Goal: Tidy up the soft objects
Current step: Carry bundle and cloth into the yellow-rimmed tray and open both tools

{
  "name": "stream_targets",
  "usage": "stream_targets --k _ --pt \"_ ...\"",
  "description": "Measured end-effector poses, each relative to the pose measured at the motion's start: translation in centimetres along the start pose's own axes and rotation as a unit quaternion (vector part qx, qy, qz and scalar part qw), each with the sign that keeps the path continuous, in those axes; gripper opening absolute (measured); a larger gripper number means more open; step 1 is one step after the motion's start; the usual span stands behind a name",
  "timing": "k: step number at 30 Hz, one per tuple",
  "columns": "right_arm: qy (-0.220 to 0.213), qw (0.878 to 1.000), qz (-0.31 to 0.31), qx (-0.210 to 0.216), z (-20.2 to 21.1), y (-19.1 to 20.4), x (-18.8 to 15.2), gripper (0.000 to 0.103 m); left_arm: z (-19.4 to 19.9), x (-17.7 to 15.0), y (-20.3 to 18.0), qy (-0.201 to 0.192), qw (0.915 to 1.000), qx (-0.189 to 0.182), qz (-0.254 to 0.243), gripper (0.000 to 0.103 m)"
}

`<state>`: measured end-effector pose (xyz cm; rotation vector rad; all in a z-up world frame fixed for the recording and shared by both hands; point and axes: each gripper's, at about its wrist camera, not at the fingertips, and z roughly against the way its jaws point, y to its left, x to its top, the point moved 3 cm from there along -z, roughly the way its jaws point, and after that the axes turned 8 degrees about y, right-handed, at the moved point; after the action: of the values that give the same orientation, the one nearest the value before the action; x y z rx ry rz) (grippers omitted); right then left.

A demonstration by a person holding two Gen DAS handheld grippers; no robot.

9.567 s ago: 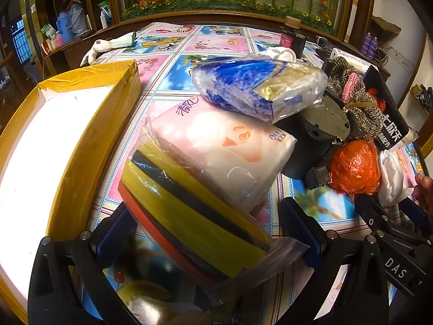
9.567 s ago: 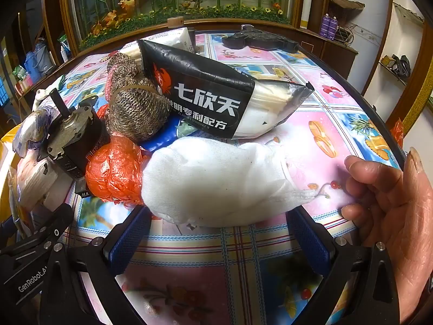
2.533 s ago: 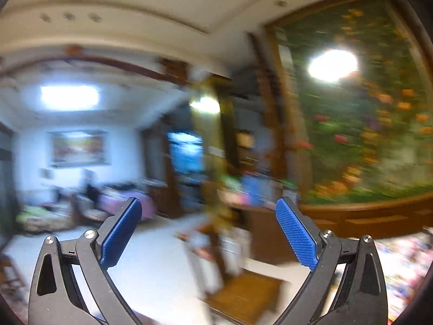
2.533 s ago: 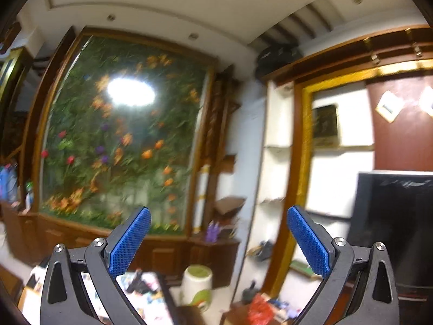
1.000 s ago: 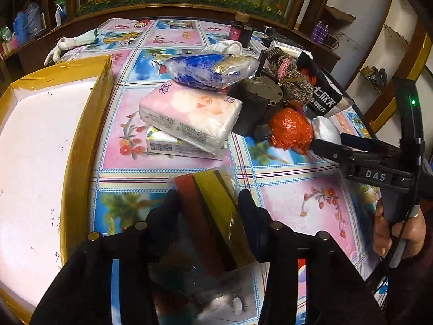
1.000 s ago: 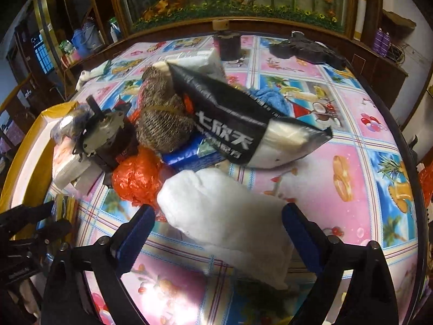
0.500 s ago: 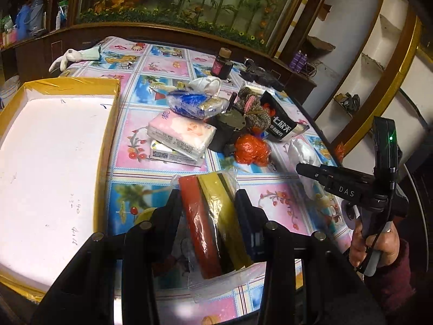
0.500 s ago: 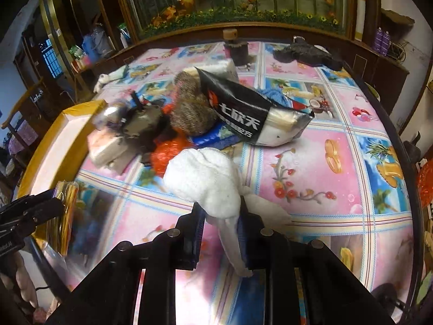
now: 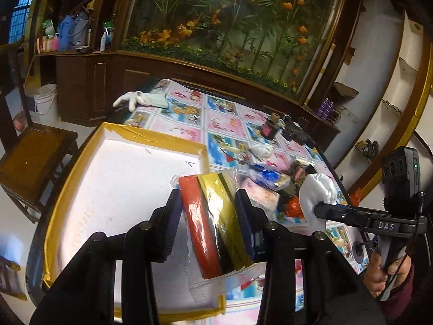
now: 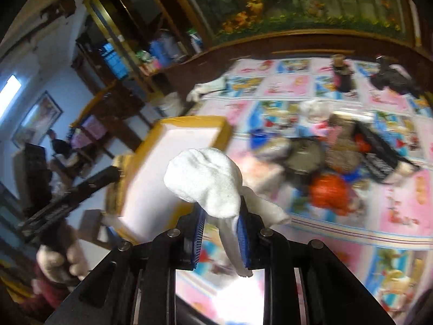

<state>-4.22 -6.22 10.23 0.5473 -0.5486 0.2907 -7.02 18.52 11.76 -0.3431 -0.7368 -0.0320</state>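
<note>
My left gripper (image 9: 208, 216) is shut on a clear bag of red, yellow and black sponges (image 9: 213, 222) and holds it above the white tray with yellow taped rim (image 9: 151, 138). My right gripper (image 10: 220, 216) is shut on a white cloth (image 10: 205, 178) and holds it in the air between the tray (image 10: 189, 124) and the pile; the cloth also shows in the left wrist view (image 9: 316, 192). The right wrist view is blurred.
A pile lies on the patterned tablecloth right of the tray: blue foil bag (image 9: 268, 176), pink tissue pack (image 9: 262, 195), orange bag (image 10: 327, 189), knitted brown item (image 10: 341, 154), black packet (image 10: 379, 157). A dark jar (image 9: 269, 127) and a white glove (image 9: 130, 100) lie farther back. A wooden chair (image 9: 32, 149) stands left.
Both grippers have lifted and swung left toward the tray, each still carrying its item. The sponge bag now hangs over the tray; the white cloth is off the table.
</note>
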Motion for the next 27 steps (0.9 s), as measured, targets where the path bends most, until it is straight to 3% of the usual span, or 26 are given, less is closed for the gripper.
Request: stream_targets --k 2,11,17,23,24,26,27 --pt "0.013 0.999 -0.01 0.037 -1.5 0.6 1.5 0.022 -1.1 0.8 1.3 0.004 0.9999 0.006 0.011 0.038" --pt "0.057 0.987 -0.093 0.122 -11.2 -0.2 8.1 0.022 -8.3 4.1 6.4 0.05 0.9969 0.007 0.06 0.038" --pt "0.068 0.984 -0.12 0.111 -17.1 -2.1 11.4 0.023 -12.1 5.1 8.5 0.069 0.9939 0.008 0.085 0.038" --pt "0.076 0.986 -0.122 0.088 -18.9 -1.0 12.9 0.025 -14.3 5.7 8.9 0.072 0.9932 0.008 0.092 0.04" --pt "0.075 0.987 -0.12 0.078 -18.9 -0.7 13.0 0.028 -14.4 6.0 8.9 0.071 0.9931 0.008 0.093 0.041" --pt "0.071 0.988 -0.119 0.06 -19.1 -0.1 13.3 0.044 -14.9 6.1 8.9 0.074 0.9923 0.009 0.098 0.043" --pt "0.068 0.989 -0.119 0.054 -18.7 -0.1 13.3 0.058 -15.0 6.2 9.0 0.076 0.992 0.007 0.1 0.044"
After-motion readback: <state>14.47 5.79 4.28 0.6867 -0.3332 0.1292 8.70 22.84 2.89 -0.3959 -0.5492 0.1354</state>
